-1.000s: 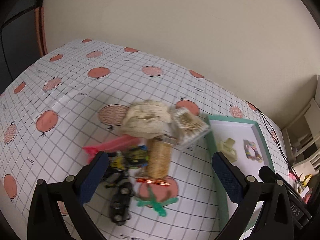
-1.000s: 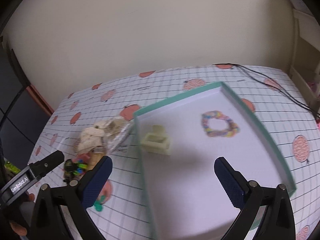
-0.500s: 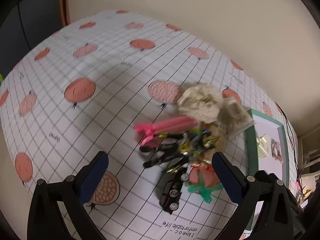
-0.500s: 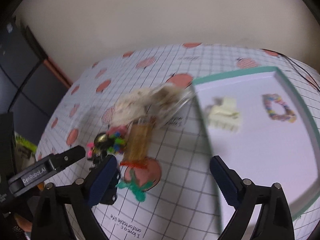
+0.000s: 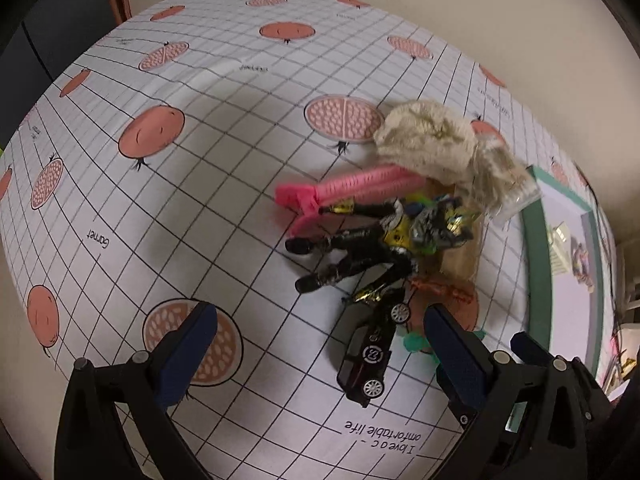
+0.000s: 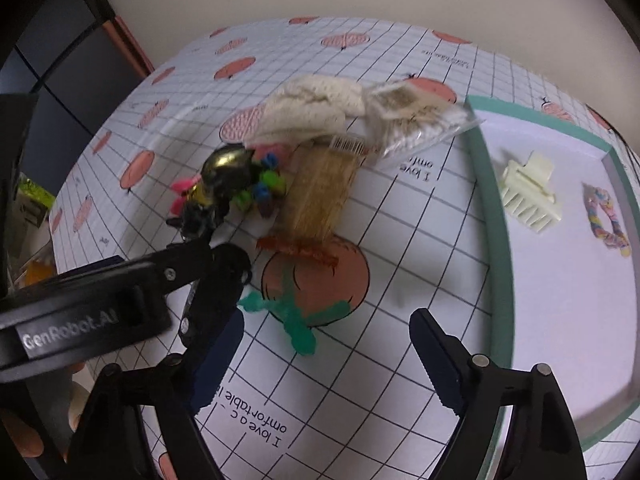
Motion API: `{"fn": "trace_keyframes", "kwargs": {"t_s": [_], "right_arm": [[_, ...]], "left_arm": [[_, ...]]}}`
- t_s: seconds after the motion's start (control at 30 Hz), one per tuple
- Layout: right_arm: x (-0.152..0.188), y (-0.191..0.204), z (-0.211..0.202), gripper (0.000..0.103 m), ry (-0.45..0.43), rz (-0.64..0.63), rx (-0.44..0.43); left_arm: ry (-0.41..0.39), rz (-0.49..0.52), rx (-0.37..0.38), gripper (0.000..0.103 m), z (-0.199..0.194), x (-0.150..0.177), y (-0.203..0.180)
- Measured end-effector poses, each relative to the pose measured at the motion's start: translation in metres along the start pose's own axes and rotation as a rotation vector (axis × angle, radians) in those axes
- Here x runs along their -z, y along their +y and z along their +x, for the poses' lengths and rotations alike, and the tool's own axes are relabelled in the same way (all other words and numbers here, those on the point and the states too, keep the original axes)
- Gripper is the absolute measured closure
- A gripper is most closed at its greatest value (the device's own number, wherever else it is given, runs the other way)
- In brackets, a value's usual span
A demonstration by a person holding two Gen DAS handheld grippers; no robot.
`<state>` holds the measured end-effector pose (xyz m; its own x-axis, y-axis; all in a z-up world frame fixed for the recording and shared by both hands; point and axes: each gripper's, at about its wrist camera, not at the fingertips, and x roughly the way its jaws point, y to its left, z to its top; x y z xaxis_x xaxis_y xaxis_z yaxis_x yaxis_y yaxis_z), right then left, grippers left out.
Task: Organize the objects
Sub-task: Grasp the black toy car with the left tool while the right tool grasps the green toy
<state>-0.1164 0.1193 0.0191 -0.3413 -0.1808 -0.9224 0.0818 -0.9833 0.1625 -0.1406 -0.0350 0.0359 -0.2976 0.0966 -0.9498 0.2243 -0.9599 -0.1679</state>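
Observation:
A pile of small items lies on the checked fruit-print cloth: a black toy car [image 5: 370, 352], a black and yellow action figure [image 5: 380, 240], a pink comb-like piece [image 5: 348, 192], a beige cloth [image 5: 428, 140] and a clear bag of sticks [image 5: 500, 180]. My left gripper [image 5: 320, 356] hangs open just before the car. My right gripper [image 6: 326, 360] is open above a green twisted figure [image 6: 292, 316] and an orange strip [image 6: 298, 248], with an amber box [image 6: 324, 192] beyond. The teal tray [image 6: 488, 240] holds a cream hair claw [image 6: 528, 192] and a coloured bracelet [image 6: 606, 222].
In the right wrist view, the left tool's black finger [image 6: 192, 264] crosses the lower left and hides the car. A hand [image 6: 24, 436] shows at the bottom left corner. A wall runs behind the table, and dark furniture stands off its left edge.
The right gripper has swung left from above the tray to the pile. The left gripper has pulled back and come lower over the car. Both stay open.

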Motion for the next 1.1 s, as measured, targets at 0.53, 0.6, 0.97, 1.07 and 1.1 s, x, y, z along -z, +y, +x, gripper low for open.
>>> {"fn": "trace_keyframes", "kwargs": {"t_s": [0.53,0.6,0.97,1.07,1.1], "right_arm": [[0.001,0.013,0.019,0.025,0.057,-0.057,0.043],[0.002,0.014,0.019,0.026,0.054,-0.058,0.05],[0.0,0.004,0.015,0.053,0.043,-0.03,0.062],[0.0,0.0,0.014,0.06,0.04,-0.015,0.055],[0.0,-0.002,0.013,0.06,0.04,-0.009,0.047]], "left_arm": [[0.086,0.032,-0.011,0.025,0.021,0.011,-0.011],[0.083,0.04,-0.016,0.028,0.02,0.011,-0.013],[0.069,0.063,-0.031,0.052,0.014,0.016,-0.016],[0.07,0.074,-0.024,0.06,0.012,0.017,-0.018],[0.07,0.077,-0.02,0.063,0.012,0.018,-0.018]]}}
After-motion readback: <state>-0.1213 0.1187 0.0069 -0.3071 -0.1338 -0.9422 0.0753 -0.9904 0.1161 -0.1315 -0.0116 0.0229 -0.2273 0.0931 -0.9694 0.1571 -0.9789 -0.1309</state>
